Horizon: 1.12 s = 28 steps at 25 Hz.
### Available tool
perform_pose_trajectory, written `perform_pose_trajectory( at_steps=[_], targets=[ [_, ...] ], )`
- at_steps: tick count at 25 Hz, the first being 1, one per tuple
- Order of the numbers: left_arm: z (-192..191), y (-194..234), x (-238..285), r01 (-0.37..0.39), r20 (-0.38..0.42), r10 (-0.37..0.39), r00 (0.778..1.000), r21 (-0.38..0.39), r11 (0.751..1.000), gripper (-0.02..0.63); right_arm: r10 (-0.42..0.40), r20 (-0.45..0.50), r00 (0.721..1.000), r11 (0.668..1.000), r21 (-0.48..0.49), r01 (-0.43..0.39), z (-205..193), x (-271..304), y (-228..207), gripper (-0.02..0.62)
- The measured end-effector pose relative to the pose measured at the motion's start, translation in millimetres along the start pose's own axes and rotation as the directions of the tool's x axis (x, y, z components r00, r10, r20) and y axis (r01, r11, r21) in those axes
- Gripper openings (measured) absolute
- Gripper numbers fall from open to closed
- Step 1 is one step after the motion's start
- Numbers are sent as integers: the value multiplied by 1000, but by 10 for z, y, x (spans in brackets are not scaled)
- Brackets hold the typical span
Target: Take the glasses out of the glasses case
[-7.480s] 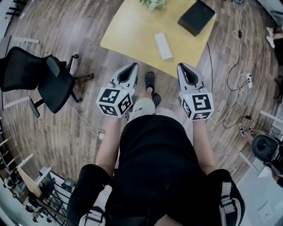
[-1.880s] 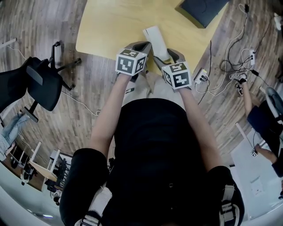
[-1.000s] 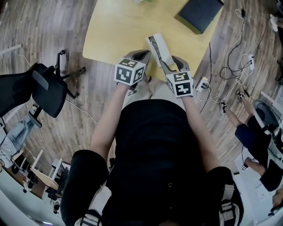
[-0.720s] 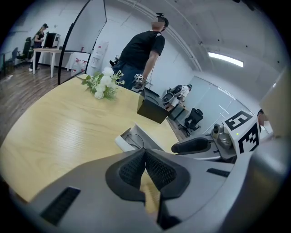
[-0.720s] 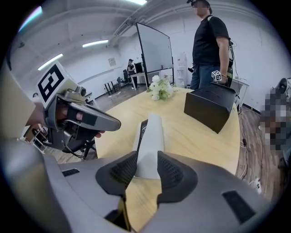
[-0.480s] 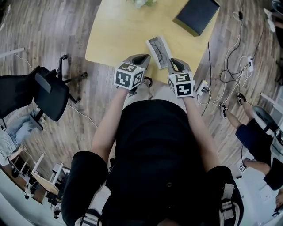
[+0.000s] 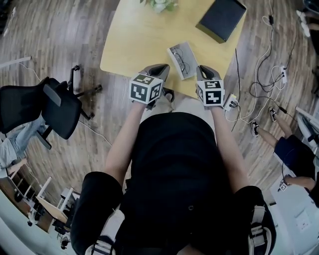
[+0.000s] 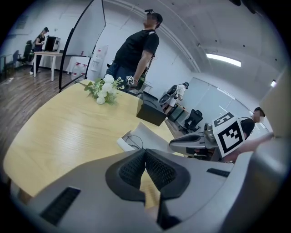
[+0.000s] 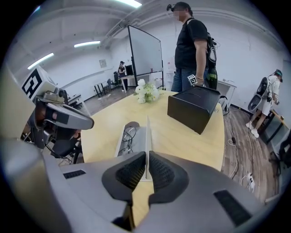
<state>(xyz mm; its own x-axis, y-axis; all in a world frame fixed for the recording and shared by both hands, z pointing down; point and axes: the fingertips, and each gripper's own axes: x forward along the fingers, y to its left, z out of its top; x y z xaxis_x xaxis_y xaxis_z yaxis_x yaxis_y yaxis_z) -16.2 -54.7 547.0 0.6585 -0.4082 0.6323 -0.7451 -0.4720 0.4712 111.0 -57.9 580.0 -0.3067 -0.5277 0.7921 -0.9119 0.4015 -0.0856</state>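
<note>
The white glasses case (image 7: 183,59) lies open near the front edge of the yellow table (image 7: 139,40), with dark-rimmed glasses (image 7: 180,55) in its tray. In the right gripper view the lid (image 9: 146,136) stands on edge, and the glasses (image 9: 128,134) lie left of it. My right gripper (image 9: 146,169) has its jaws closing, with the lid's thin edge between the pads. My left gripper (image 8: 145,164) is shut on nothing, held just above the table in front of the case (image 8: 141,135). In the head view the left gripper (image 7: 160,69) and right gripper (image 7: 203,70) flank the case.
A black box (image 7: 222,19) sits at the table's far right, and white flowers (image 7: 160,5) at its far edge. A person (image 9: 194,43) stands behind the table. An office chair (image 7: 42,107) is on the left. Cables and a power strip (image 7: 232,102) lie on the right floor.
The case lid has swung further open, so the glasses show inside. The right jaws have closed from wide apart onto the lid edge. Both grippers shifted slightly.
</note>
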Motion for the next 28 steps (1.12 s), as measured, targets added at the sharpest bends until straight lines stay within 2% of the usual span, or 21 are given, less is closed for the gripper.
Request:
perform_pose_trajectory(
  at_steps=[17, 28],
  targets=[
    [143, -8, -191, -9, 51, 9, 999, -7, 1000, 23, 8, 48, 999, 999, -48, -6, 285, -192, 119, 46],
    [168, 18, -304, -17, 68, 17, 998, -12, 1000, 22, 65, 66, 996, 996, -70, -60, 428, -140, 439, 46]
  ],
)
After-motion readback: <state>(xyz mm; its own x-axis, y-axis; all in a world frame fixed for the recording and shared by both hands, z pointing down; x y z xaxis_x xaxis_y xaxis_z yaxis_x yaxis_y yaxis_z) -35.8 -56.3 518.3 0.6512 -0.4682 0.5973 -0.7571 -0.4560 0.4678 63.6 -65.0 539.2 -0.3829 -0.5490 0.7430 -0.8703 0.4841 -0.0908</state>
